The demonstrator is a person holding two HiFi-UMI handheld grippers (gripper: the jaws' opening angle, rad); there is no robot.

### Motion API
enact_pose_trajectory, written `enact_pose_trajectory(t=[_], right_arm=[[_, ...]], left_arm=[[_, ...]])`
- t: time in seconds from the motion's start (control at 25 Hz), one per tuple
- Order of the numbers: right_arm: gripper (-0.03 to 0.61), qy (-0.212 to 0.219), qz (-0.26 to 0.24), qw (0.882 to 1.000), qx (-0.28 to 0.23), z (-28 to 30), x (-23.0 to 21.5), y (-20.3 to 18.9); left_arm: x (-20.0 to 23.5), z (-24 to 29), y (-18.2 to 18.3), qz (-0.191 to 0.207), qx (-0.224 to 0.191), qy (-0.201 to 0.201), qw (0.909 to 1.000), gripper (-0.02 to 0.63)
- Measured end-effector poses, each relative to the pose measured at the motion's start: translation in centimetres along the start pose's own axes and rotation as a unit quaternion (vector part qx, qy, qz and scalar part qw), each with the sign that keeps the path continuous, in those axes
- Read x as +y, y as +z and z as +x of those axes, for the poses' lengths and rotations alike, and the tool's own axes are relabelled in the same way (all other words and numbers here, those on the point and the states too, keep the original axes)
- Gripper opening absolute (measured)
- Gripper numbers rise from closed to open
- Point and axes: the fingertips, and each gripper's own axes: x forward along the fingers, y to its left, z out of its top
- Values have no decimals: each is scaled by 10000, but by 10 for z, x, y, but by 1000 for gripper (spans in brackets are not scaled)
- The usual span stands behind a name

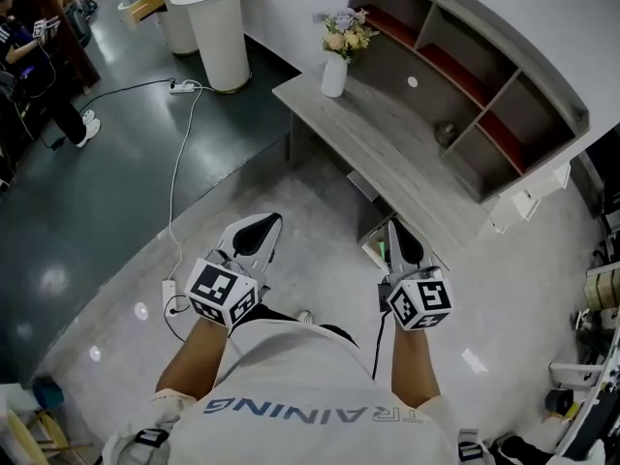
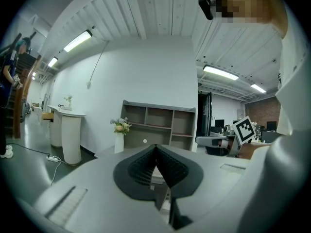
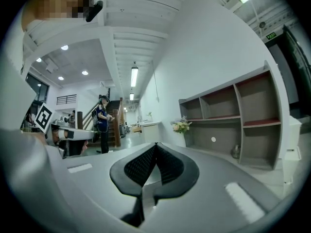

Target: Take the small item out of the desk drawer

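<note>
A grey desk [image 1: 387, 139] with a shelf unit on top stands ahead of me. Under its near edge a drawer [image 1: 374, 249] shows as a narrow strip with something greenish in it. I cannot tell what it is. My right gripper [image 1: 394, 223] is held just above that spot, shut and empty. My left gripper [image 1: 272, 219] is lower left of the desk over the floor, also shut with nothing in it. In the left gripper view the left gripper [image 2: 155, 148] points at the desk. The right gripper [image 3: 155, 145] shows the same in the right gripper view.
A white vase of flowers [image 1: 335, 66] stands on the desk's left end, and a small jar [image 1: 446, 134] sits in the shelf unit. A white pedestal counter [image 1: 219, 27], a floor cable with power strip [image 1: 184, 87], a white cabinet [image 1: 528, 201] and a person [image 1: 29, 56] are around.
</note>
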Motion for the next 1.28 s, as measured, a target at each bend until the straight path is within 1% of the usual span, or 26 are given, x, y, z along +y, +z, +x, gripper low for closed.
enact_pose_trajectory(t=[0.12,0.28,0.36,0.48,0.56,0.6,0.68,0.8,1.0,1.12,1.28], right_arm=[[17,-127,57,9999,24,6,-17,0],[17,-575,167,9982,-5,21,-55,-1],[17,-900,181,9958,-66,32,-75,0],[17,-1361,154,9905,-105,34,-102,0],[17,-1625,188,9865,-96,57,-123,6],[17,-1831,236,9828,-107,72,-134,11],[17,-2296,345,9726,-150,91,-148,20],[17,-2823,366,9585,-132,97,-161,23],[17,-3778,662,9231,-276,91,-179,20],[17,-4200,729,9043,-218,88,-180,12],[17,-4745,943,8750,-159,67,-178,-10]], left_arm=[[0,26,2,34,114,-179,9998,-2],[6,81,9,167,140,-608,9979,0],[12,116,10,212,154,-952,9951,0],[9,160,7,252,204,-1483,9884,0],[20,199,14,242,239,-1767,9837,-2],[29,225,19,250,279,-1966,9798,0],[42,270,30,313,392,-2425,9689,0],[43,312,36,417,491,-2961,9530,-1],[37,360,31,527,688,-3767,9223,0],[29,382,22,542,835,-4184,9028,0],[6,398,13,631,871,-4683,8770,-1]])
